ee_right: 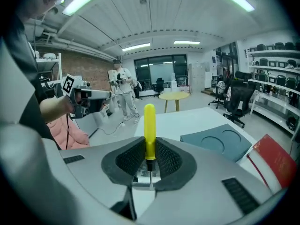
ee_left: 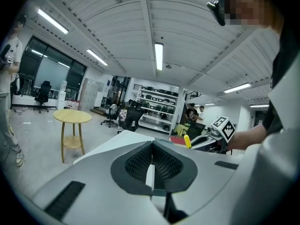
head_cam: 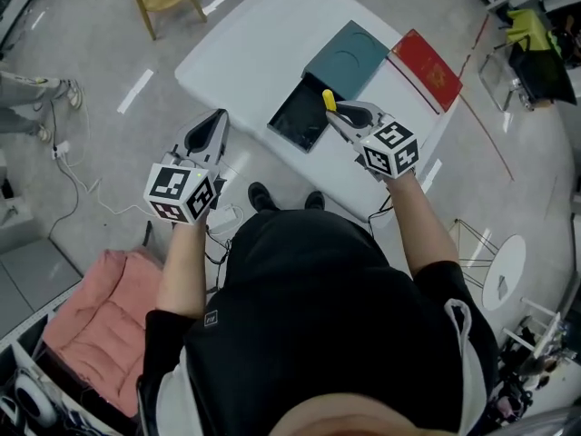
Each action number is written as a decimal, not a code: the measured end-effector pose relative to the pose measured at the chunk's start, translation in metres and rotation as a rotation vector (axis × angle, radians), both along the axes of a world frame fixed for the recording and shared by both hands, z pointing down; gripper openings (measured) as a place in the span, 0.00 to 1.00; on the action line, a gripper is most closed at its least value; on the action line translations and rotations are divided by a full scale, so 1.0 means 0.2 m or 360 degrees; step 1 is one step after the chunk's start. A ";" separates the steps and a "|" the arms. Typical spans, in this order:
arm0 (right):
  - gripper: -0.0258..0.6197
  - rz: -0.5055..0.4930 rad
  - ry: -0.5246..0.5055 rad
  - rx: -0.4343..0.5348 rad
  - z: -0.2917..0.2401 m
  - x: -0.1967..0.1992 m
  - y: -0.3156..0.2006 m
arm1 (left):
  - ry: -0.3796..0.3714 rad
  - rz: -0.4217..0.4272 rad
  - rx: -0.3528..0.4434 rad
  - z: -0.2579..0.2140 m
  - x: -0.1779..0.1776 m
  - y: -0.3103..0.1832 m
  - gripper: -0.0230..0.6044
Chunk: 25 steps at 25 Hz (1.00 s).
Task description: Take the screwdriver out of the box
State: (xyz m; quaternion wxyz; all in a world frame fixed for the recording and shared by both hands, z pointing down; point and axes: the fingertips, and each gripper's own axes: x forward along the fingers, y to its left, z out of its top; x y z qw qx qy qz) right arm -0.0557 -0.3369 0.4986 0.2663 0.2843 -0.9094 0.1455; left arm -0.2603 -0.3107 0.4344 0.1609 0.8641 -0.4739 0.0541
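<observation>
A yellow-handled screwdriver [ee_right: 149,125] stands clamped in the right gripper [head_cam: 336,114]. The ribbed pads press on the lower handle, the metal shaft runs back toward the gripper body, and the rounded handle end sticks out past the jaw tips. Pinching the handle rather than the thin shaft looks like the steadier hold for carrying the tool.

In the head view the tool sits just right of centre in the upper half of the frame, above the right edge of the dark open box [head_cam: 295,121] on the white table [head_cam: 245,53]. It appears to be out of the box already, so the task looks nearly done. A teal lid [head_cam: 348,54] lies just beyond the box, with a red cover [head_cam: 427,66] to its right.

The right forearm reaches forward over the table's near edge, with the gripper tilted downward. The left gripper [head_cam: 220,116] hangs at centre left, off the table and over the floor, roughly level. Its jaws are drawn together on nothing, probably because the lift needs only one hand.
</observation>
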 end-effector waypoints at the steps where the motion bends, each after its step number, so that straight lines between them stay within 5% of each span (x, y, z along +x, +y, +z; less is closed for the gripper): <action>1: 0.16 0.0001 -0.0039 0.0015 -0.04 0.03 0.01 | -0.0006 -0.0008 0.0011 -0.02 0.03 0.00 0.05; 14: 0.16 0.0034 -0.0495 0.0276 -0.65 0.57 0.11 | -0.0093 -0.0130 0.0193 -0.37 0.51 0.14 0.05; 25: 0.16 -0.0087 -0.0702 0.0422 -0.91 0.59 0.19 | -0.0149 -0.0270 0.0283 -0.54 0.46 0.26 0.05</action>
